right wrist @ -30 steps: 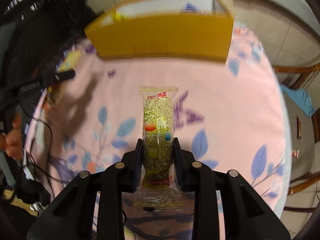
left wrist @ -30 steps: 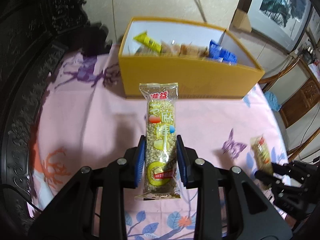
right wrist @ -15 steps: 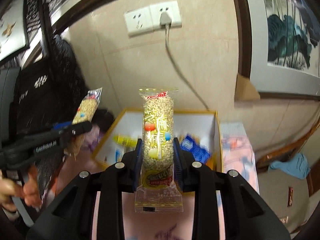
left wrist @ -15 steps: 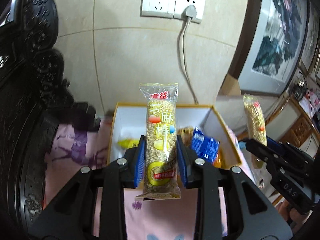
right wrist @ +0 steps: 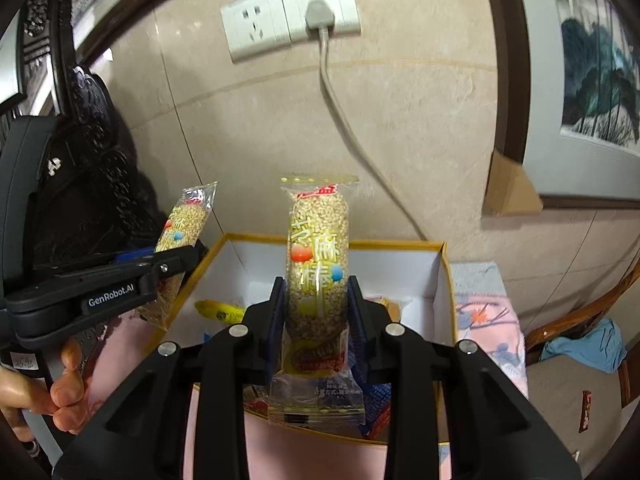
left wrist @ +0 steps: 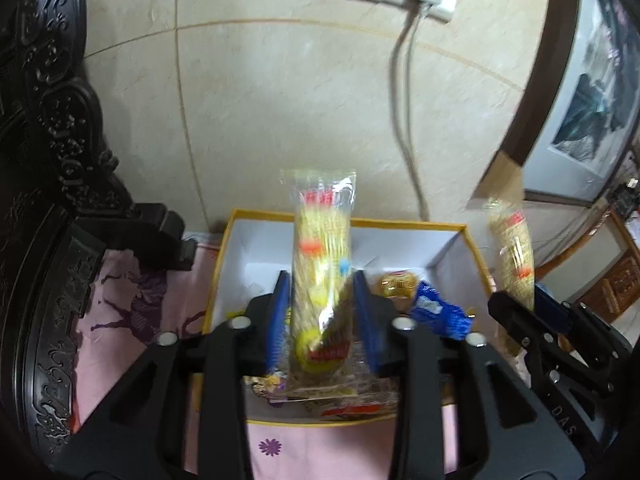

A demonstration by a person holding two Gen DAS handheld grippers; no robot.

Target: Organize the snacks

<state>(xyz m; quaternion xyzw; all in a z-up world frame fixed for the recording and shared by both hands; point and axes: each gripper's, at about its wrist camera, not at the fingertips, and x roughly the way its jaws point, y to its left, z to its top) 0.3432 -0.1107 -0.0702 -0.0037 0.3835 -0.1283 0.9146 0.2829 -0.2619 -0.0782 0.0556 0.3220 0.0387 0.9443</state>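
Both grippers hover over an open yellow box (left wrist: pixel 460 228) with a white inside, and each has a clear-wrapped sesame bar standing between its blue pads. My left gripper (left wrist: pixel 320 284) has its jaws opening. Its bar (left wrist: pixel 322 264) is blurred, with slim gaps to the pads. My right gripper (right wrist: pixel 316 288) has its jaws beginning to open, and the pads still touch its sharp, upright bar (right wrist: pixel 318 264). The right gripper (left wrist: pixel 516 300) also shows at the right edge of the left wrist view. The left gripper (right wrist: pixel 188 252) appears at the left of the box (right wrist: pixel 400 245) in the right wrist view.
The box holds a blue packet (left wrist: pixel 436 312), a gold-wrapped snack (left wrist: pixel 398 284) and a yellow packet (right wrist: pixel 218 310). A tiled wall with a socket and plugged cable (right wrist: pixel 320 20) stands right behind. Dark carved furniture (left wrist: pixel 48 160) is left; a chair with blue cloth (right wrist: pixel 584 344) right.
Both grippers came up from the pink tablecloth to above the box, close to the wall. The left jaws have spread and its bar is now blurred. The right bar looks unchanged.
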